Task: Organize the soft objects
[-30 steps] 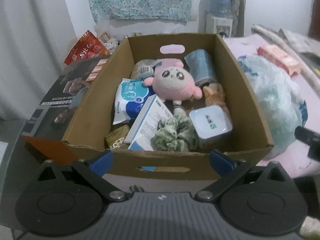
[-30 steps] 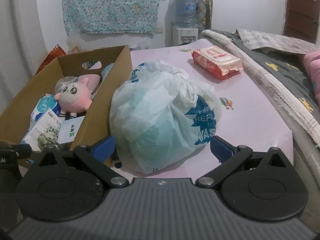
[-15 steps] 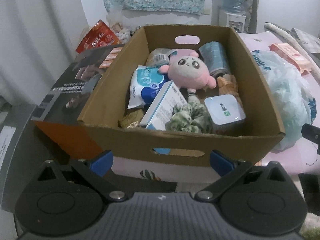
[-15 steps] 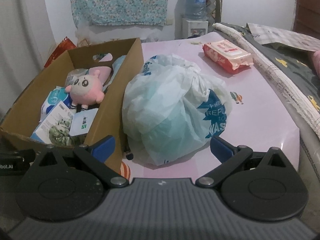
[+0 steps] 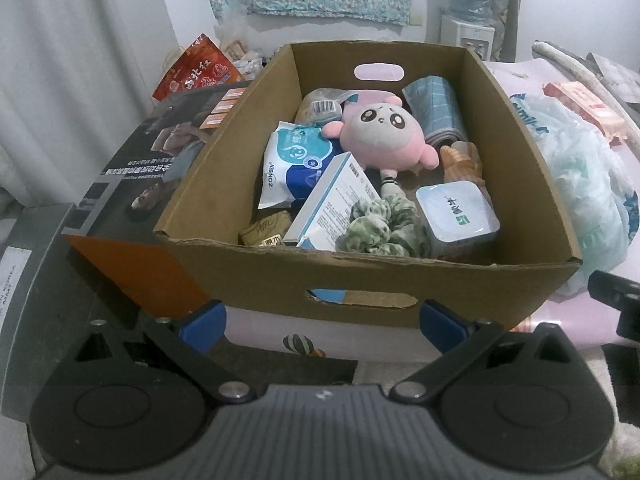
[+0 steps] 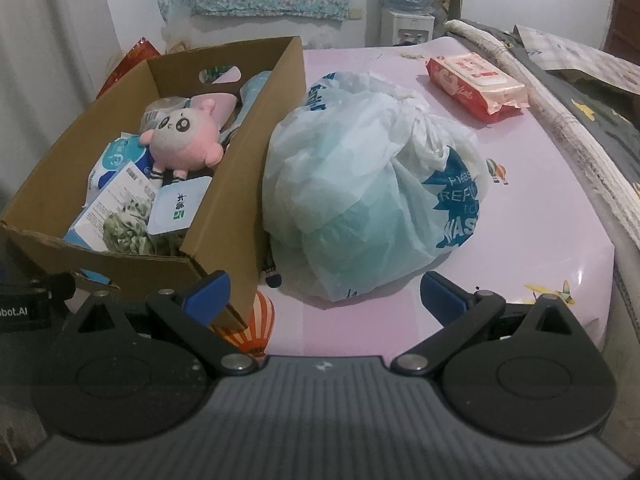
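A cardboard box (image 5: pixel 360 272) stands on the pink table and holds a pink plush toy (image 5: pixel 380 140), a green scrunchie (image 5: pixel 380 228), a rolled blue cloth (image 5: pixel 434 108), a blue-white packet (image 5: pixel 292 164), a white carton (image 5: pixel 336 204) and a lidded tub (image 5: pixel 456 208). The box (image 6: pixel 240 168) and plush (image 6: pixel 184 136) also show in the right wrist view. A tied white plastic bag (image 6: pixel 372 184) lies right of the box. My left gripper (image 5: pixel 322 322) is open and empty in front of the box. My right gripper (image 6: pixel 324 292) is open and empty before the bag.
A pack of wet wipes (image 6: pixel 476 80) lies at the far right of the table (image 6: pixel 540 240). A dark printed carton (image 5: pixel 160 152) and a red snack bag (image 5: pixel 196 70) sit left of the box. A water dispenser (image 6: pixel 408 4) stands by the wall. Bedding (image 6: pixel 580 120) lies along the right.
Both grippers have drawn back and risen a little, so the box and bag sit farther off and more of the table's front edge shows. Nothing was grasped.
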`<state>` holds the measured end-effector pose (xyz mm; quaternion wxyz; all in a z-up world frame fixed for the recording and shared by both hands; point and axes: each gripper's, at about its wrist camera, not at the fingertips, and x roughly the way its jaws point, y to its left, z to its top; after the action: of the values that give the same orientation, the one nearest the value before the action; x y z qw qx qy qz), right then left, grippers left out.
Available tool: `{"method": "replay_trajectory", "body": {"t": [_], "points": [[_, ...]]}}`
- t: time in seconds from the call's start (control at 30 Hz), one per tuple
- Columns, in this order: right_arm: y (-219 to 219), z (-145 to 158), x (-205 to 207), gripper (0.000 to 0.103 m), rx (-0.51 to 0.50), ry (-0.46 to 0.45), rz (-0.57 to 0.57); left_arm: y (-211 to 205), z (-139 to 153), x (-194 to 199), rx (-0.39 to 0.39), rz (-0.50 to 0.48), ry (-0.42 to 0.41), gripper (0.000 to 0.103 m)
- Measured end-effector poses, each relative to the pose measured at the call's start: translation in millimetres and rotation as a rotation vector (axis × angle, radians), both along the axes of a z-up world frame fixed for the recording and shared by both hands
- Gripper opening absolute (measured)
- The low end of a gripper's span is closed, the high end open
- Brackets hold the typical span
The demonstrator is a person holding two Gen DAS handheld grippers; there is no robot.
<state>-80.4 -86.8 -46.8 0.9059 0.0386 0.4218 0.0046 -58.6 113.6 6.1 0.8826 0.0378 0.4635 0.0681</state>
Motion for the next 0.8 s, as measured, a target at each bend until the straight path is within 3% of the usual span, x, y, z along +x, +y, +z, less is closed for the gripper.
{"method": "replay_trajectory", "body": {"t": [0.8], "points": [[-6.9,3.7,-1.8,0.102,-0.019,-0.012,-0.023,-7.0,0.5,1.1,0.007,-0.025,-0.008,0.103]]}}
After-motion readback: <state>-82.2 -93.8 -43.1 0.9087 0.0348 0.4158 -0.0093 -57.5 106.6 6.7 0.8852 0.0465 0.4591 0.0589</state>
